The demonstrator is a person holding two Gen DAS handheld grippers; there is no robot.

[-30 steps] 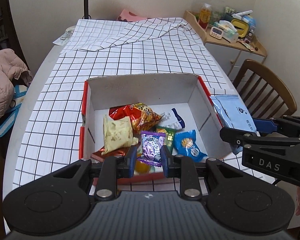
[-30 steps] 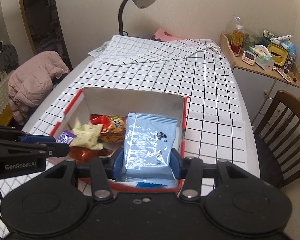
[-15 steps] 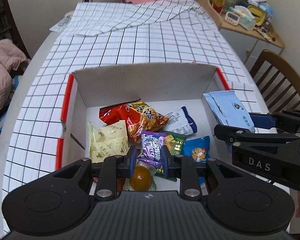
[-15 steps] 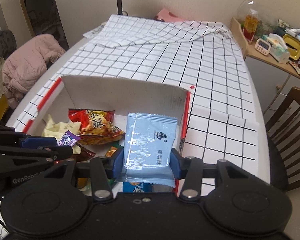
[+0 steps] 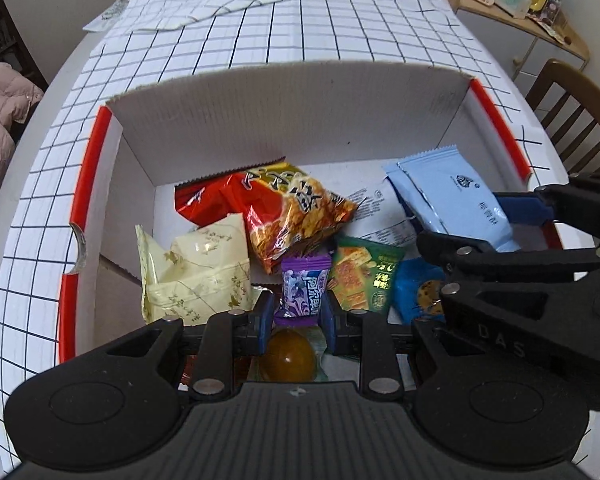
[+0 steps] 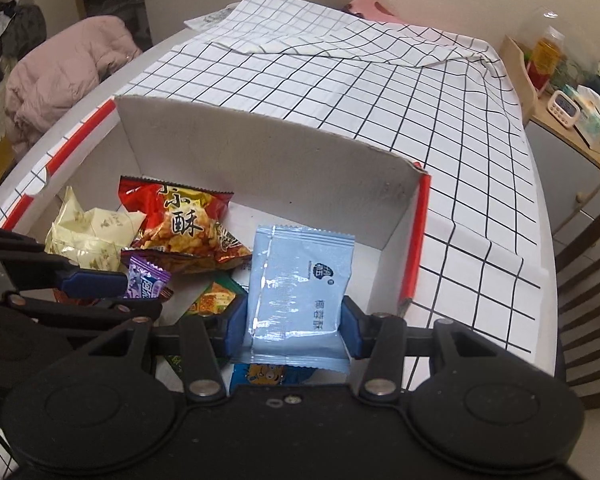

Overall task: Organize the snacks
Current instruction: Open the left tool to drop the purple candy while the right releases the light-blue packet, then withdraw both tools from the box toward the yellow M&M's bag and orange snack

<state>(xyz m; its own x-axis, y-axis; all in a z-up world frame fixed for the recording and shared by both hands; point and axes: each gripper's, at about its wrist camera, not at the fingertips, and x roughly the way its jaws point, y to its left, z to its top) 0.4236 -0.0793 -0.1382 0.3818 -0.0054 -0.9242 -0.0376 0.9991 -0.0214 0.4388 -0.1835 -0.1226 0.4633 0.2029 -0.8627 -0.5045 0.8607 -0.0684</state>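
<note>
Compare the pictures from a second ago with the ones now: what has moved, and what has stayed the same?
Both claws have come down toward the box, which now fills more of each view. The left claw has carried the purple candy lower over the snacks; the right claw has brought the light blue packet down inside the box's right side. Unchanged: both grips, nothing let go, and the snacks lying in the box.

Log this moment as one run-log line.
left gripper: shut on purple candy | right gripper: shut on light-blue packet | both over box
</note>
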